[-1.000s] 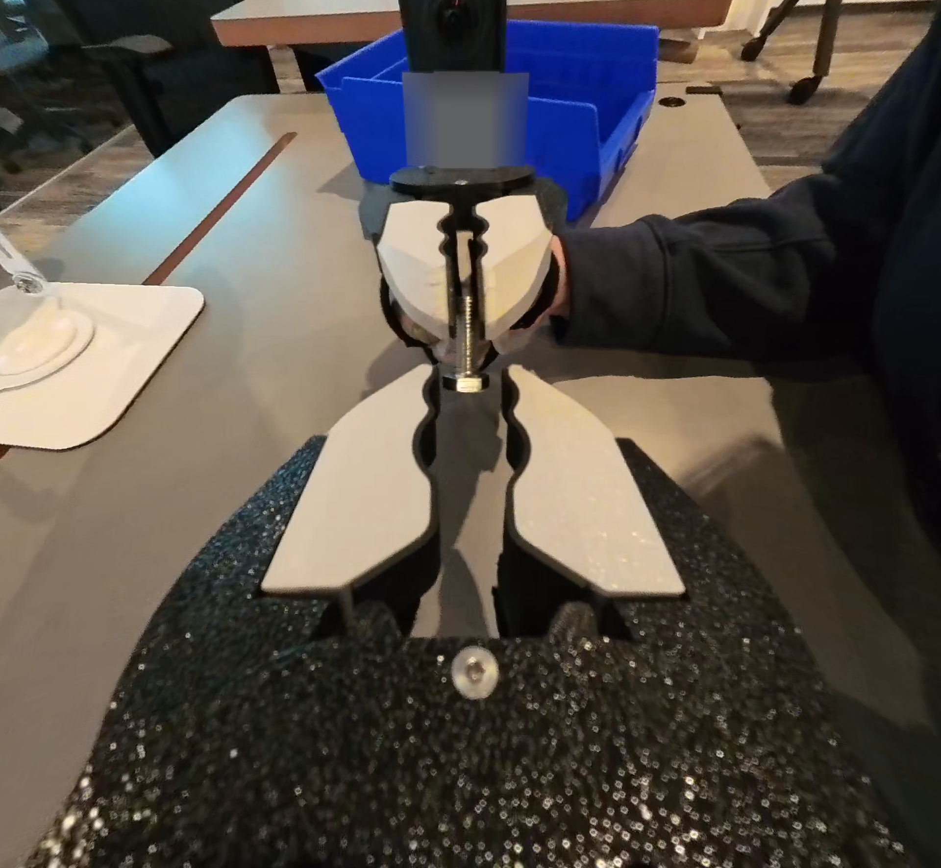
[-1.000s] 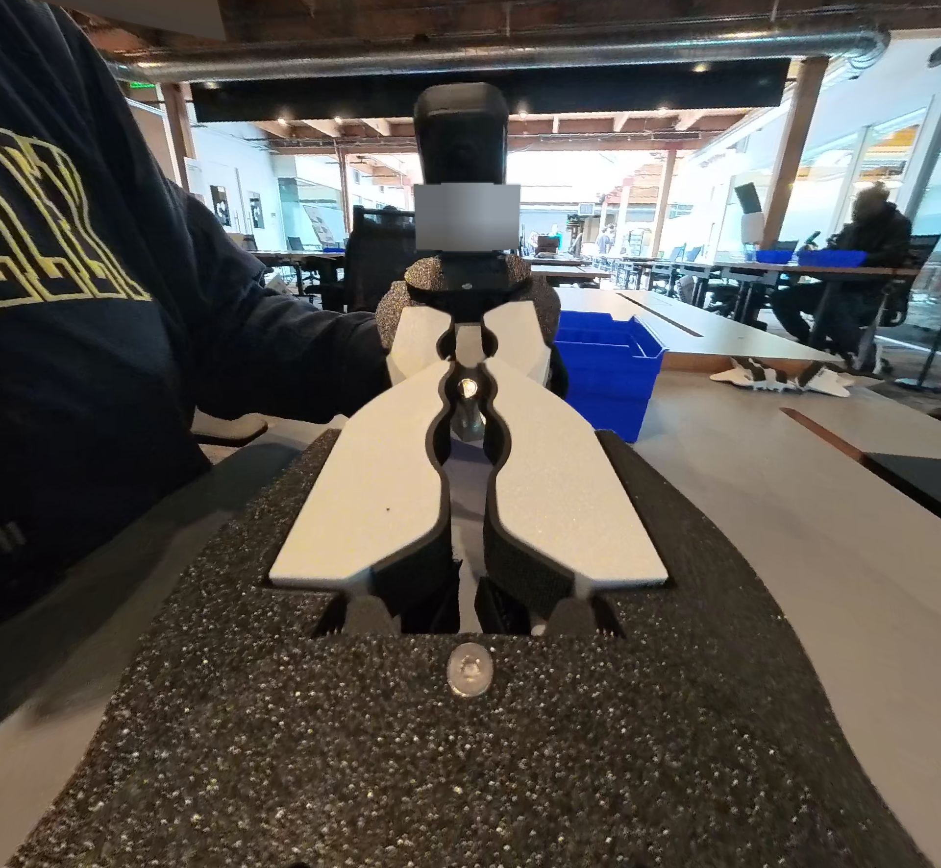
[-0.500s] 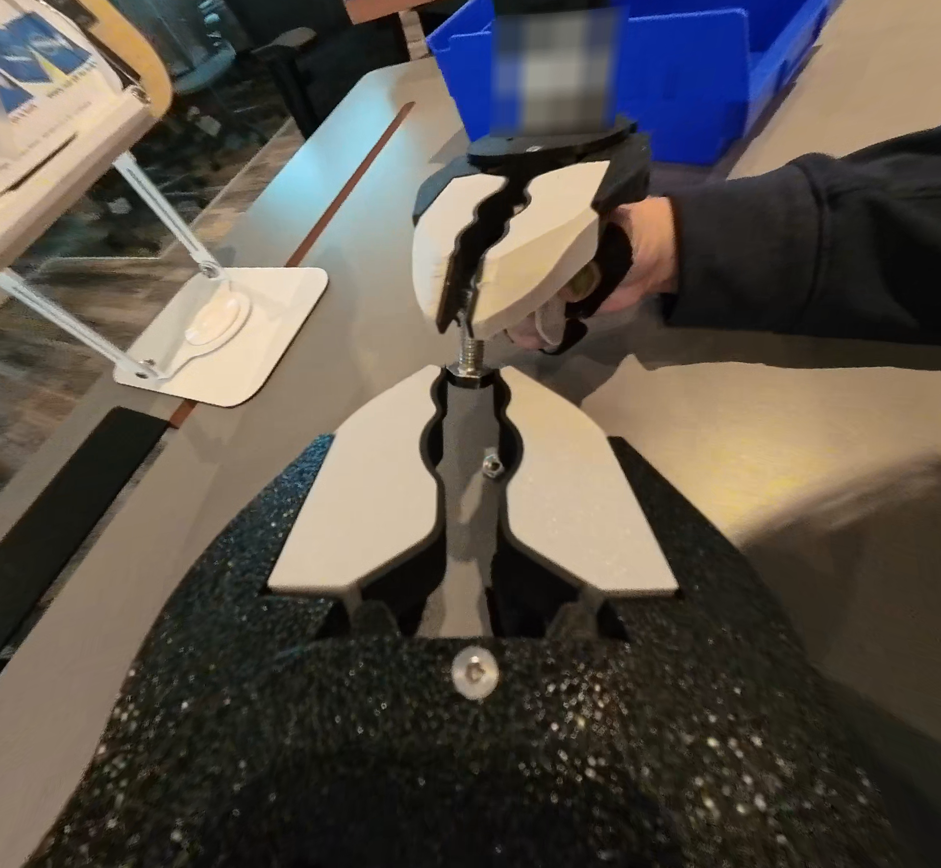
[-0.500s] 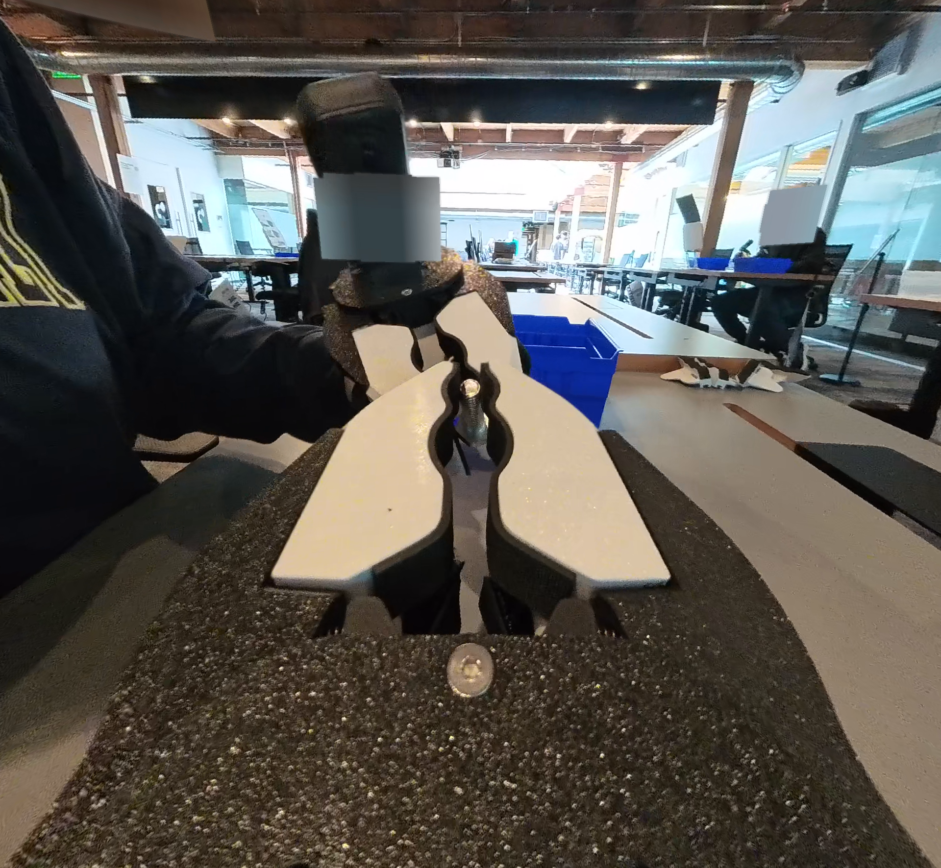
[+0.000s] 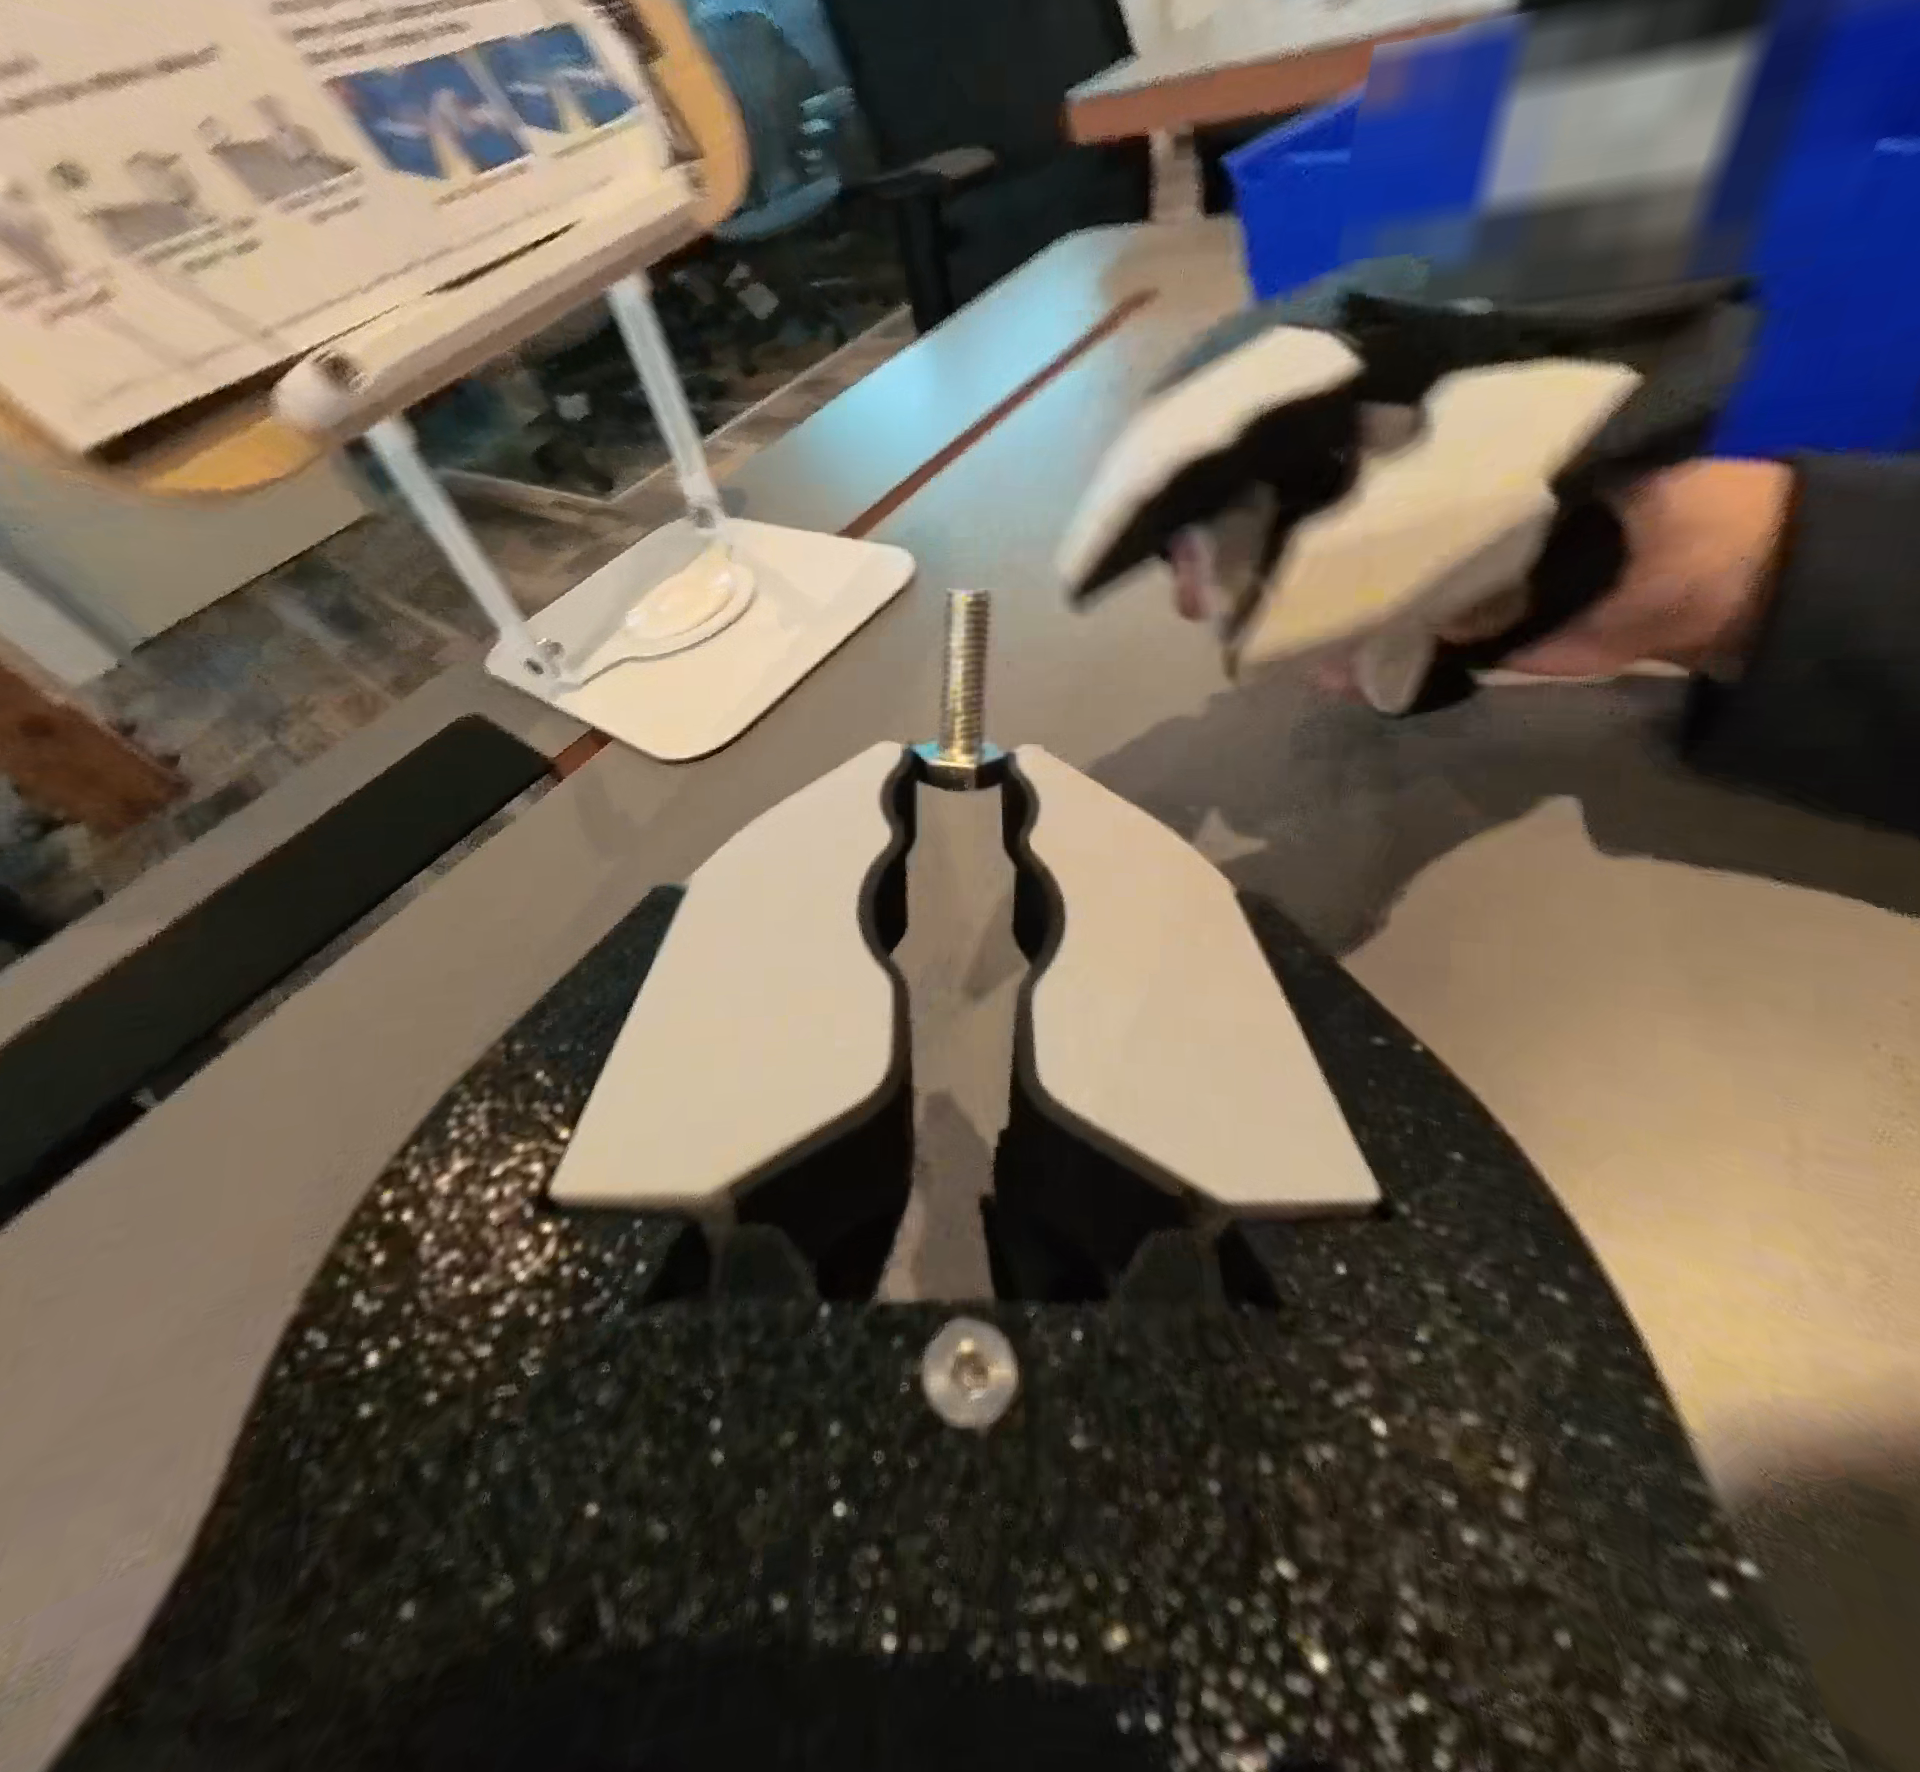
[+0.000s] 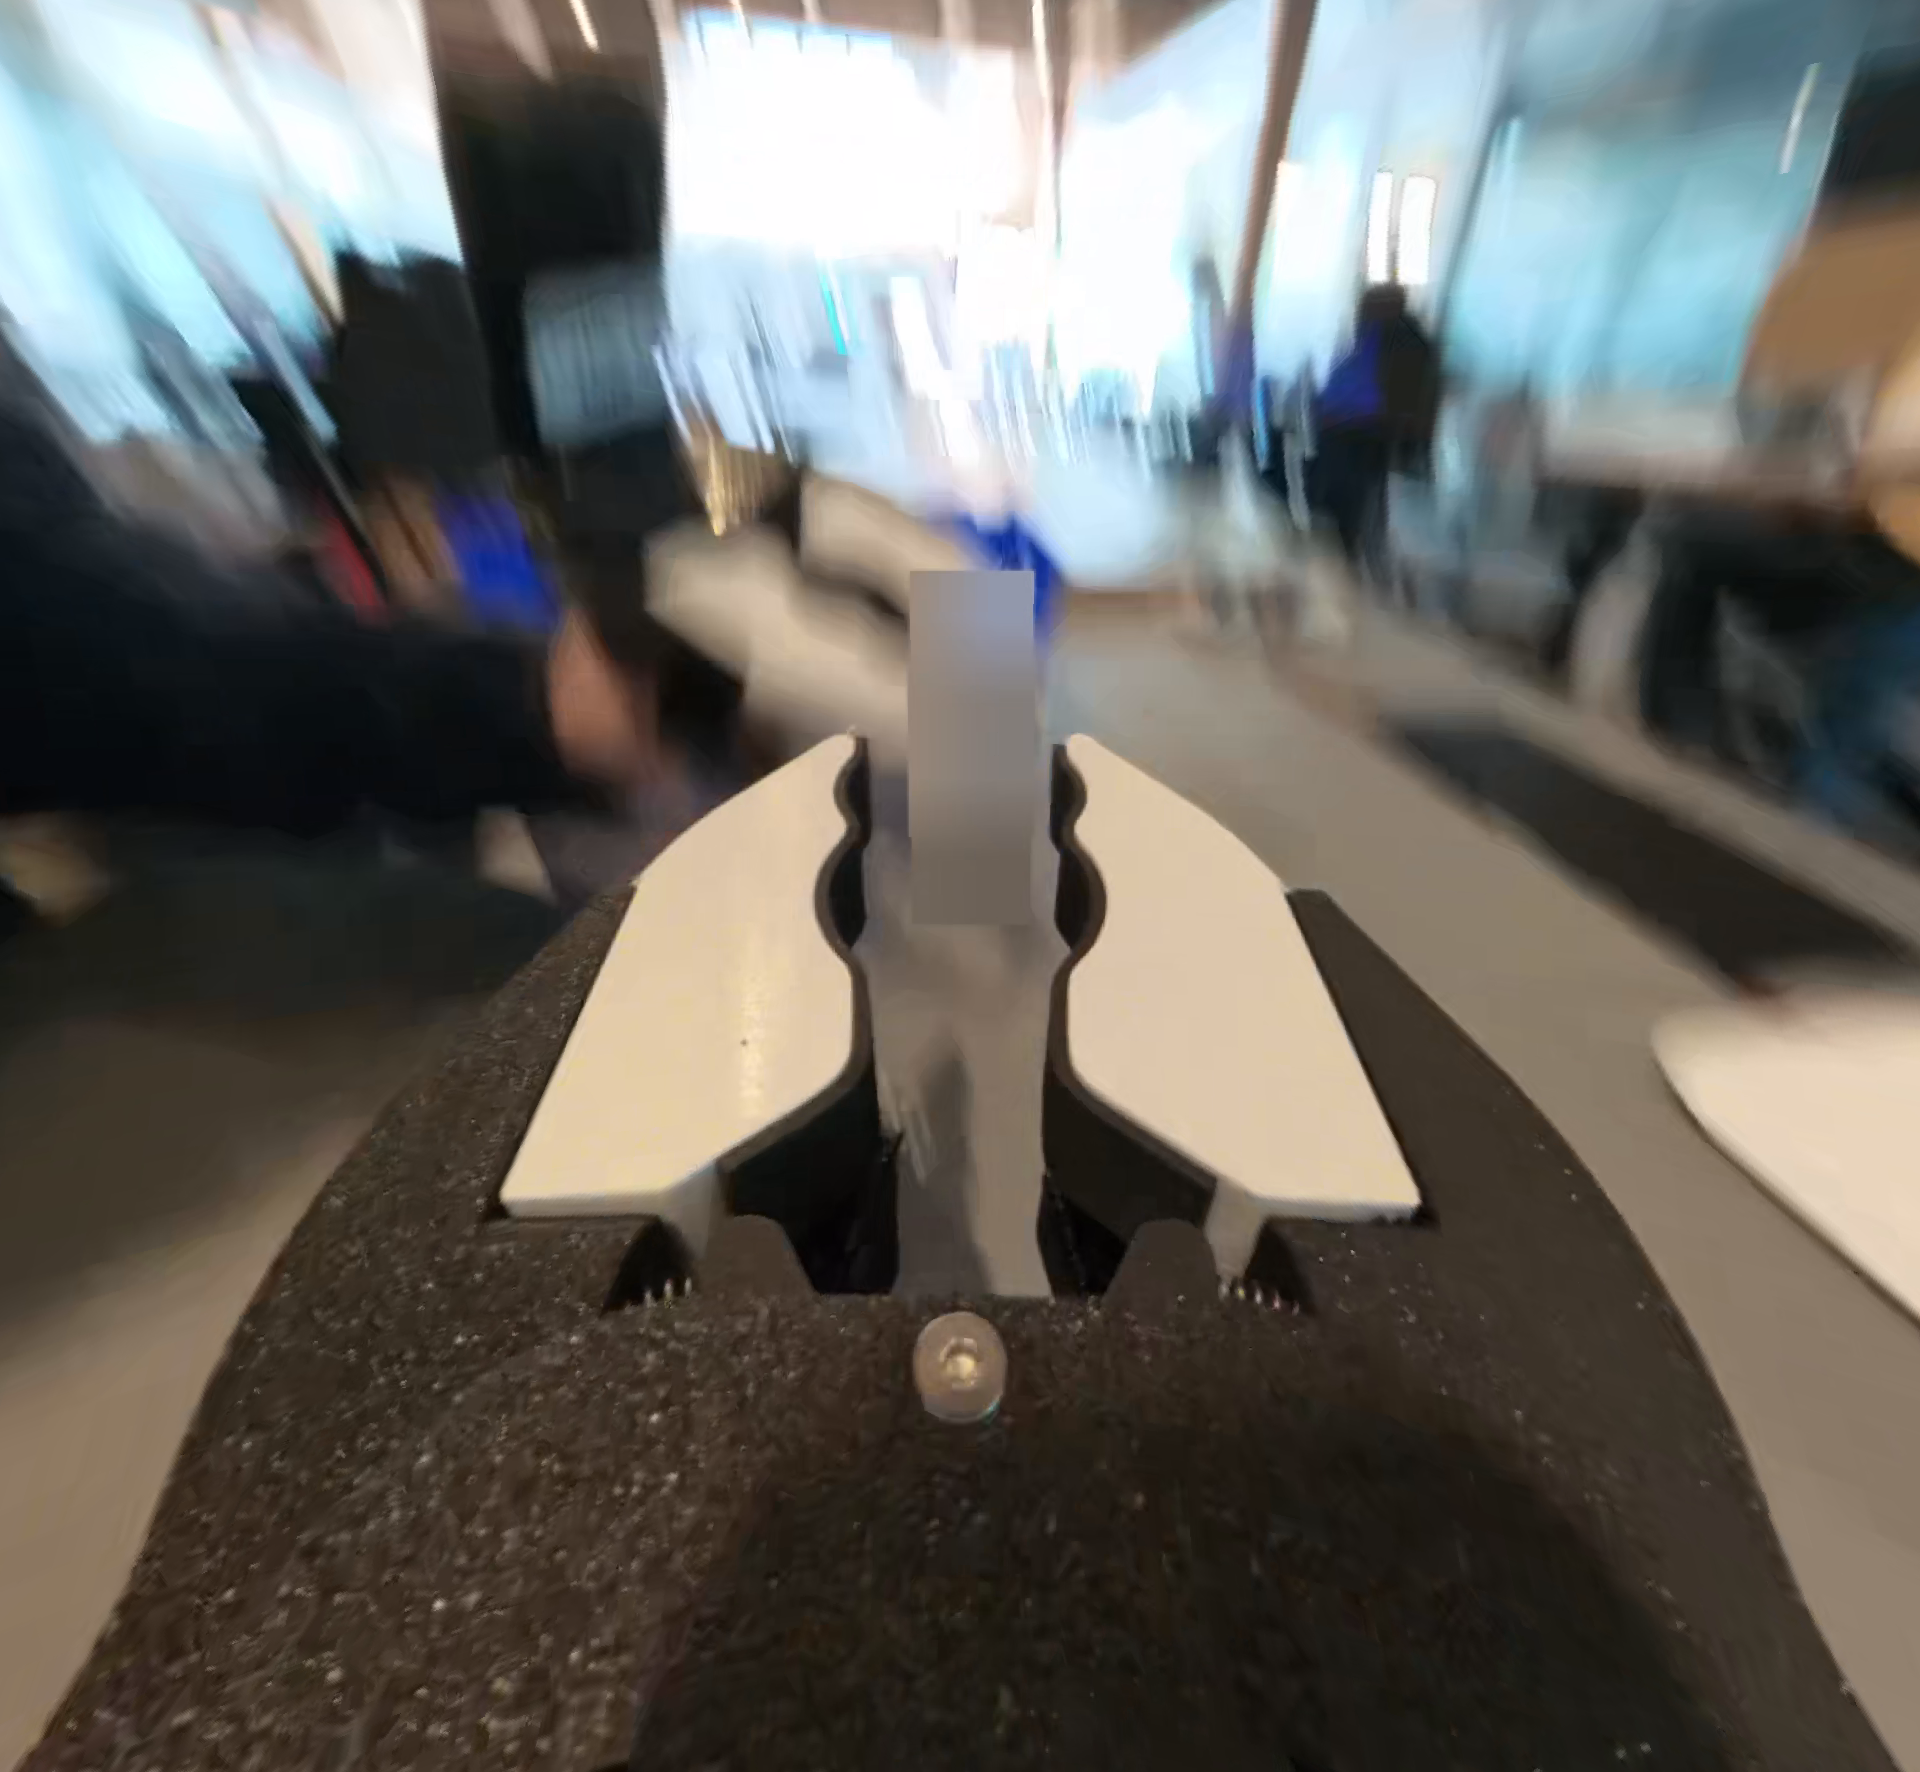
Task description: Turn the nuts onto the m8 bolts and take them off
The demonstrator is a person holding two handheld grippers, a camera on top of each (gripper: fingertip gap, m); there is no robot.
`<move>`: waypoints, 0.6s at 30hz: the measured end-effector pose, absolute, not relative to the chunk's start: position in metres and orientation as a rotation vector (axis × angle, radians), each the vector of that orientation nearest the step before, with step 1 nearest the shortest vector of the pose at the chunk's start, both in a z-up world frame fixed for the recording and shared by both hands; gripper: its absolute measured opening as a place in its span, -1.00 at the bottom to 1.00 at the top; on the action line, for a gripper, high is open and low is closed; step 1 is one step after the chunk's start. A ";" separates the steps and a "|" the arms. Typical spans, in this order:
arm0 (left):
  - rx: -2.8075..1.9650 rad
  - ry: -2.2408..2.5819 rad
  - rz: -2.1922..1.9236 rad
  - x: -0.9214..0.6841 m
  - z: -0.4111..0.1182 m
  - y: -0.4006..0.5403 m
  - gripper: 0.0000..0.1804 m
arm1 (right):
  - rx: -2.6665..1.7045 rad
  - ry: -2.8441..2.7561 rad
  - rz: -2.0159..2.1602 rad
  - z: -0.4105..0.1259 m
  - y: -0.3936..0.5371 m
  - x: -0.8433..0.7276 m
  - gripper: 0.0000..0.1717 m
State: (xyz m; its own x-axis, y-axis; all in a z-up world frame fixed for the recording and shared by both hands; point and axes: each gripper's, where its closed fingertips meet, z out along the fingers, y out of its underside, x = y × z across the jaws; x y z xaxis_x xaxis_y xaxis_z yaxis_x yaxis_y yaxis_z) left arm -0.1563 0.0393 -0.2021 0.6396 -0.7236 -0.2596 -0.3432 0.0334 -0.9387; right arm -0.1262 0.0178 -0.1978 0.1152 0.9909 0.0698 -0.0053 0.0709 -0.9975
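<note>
Threaded steel bolt (image 5: 964, 673), hexagonal head between white jaws.

Each gripper (image 5: 958, 766) is showing two white, wavy-edged fingers (image 5: 769, 974) with black pads, mounted on a speckled black foam-like body with one silver screw (image 5: 968, 1390) at lower centre. At the right of the frame, the person's hand (image 5: 1673, 569) is wearing a dark navy sleeve (image 5: 1849, 642).

Heavy motion blur smears the right wrist view's bright windows (image 6: 852, 195). The left wrist view is sharper at centre, blurred outward, with soft shadows across the table (image 5: 1558, 1047).
</note>
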 end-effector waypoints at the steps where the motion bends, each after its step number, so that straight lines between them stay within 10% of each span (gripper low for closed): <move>1: -1.574 0.857 -0.380 -0.160 -0.204 0.048 -0.83 | -1.311 -1.245 0.974 -0.219 0.022 -0.124 -0.65; 18: -1.458 0.776 -0.704 -0.160 -0.211 0.065 -0.83 | -1.640 -1.723 0.693 -0.312 0.010 -0.139 -0.72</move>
